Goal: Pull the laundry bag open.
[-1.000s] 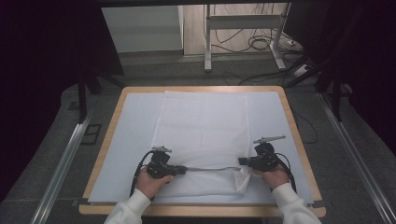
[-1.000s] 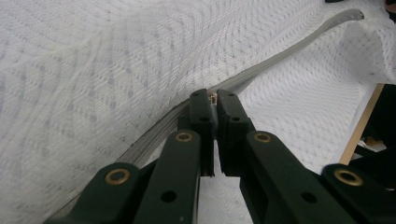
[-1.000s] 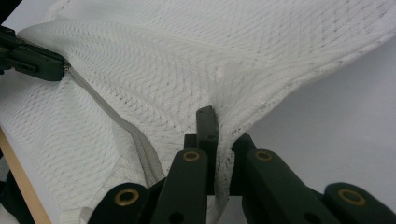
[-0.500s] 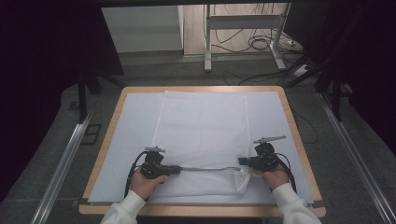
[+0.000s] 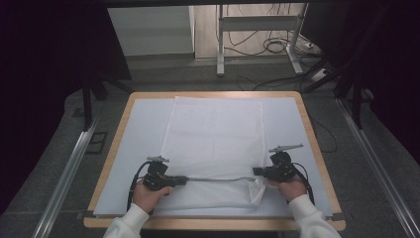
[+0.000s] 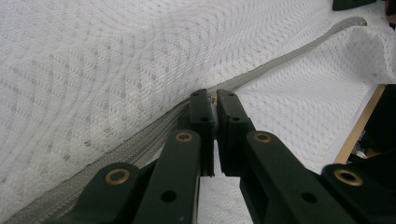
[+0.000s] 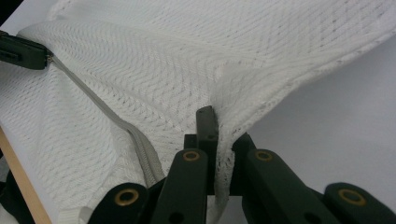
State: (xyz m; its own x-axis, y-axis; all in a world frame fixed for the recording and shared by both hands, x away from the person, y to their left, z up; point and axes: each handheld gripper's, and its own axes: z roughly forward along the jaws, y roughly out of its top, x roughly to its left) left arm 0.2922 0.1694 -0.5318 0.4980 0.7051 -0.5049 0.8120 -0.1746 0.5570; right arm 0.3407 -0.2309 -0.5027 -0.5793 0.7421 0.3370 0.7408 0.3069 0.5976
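A white mesh bag [image 5: 213,134] lies flat on the white-covered table [image 5: 292,124]. A grey zipper [image 5: 213,179] runs across the bag near its front edge. My left gripper [image 5: 184,180] is at the zipper's left end, jaws shut on the small zipper pull [image 6: 214,99]. My right gripper [image 5: 255,172] is shut on the bag's cloth [image 7: 224,140] at the right end, lifting that corner into a fold. From the right gripper view the zipper [image 7: 116,121] stretches to the left gripper [image 7: 23,52] far off.
The table's wooden rim [image 5: 317,148] frames the white cover. Metal rails [image 5: 64,178] lie on the floor on both sides. A stand's legs [image 5: 220,44] and loose cables [image 5: 277,47] are beyond the far edge.
My left gripper has slid leftward along the zipper line, and the drawn grey stretch between the two grippers is longer. The right gripper has held its place.
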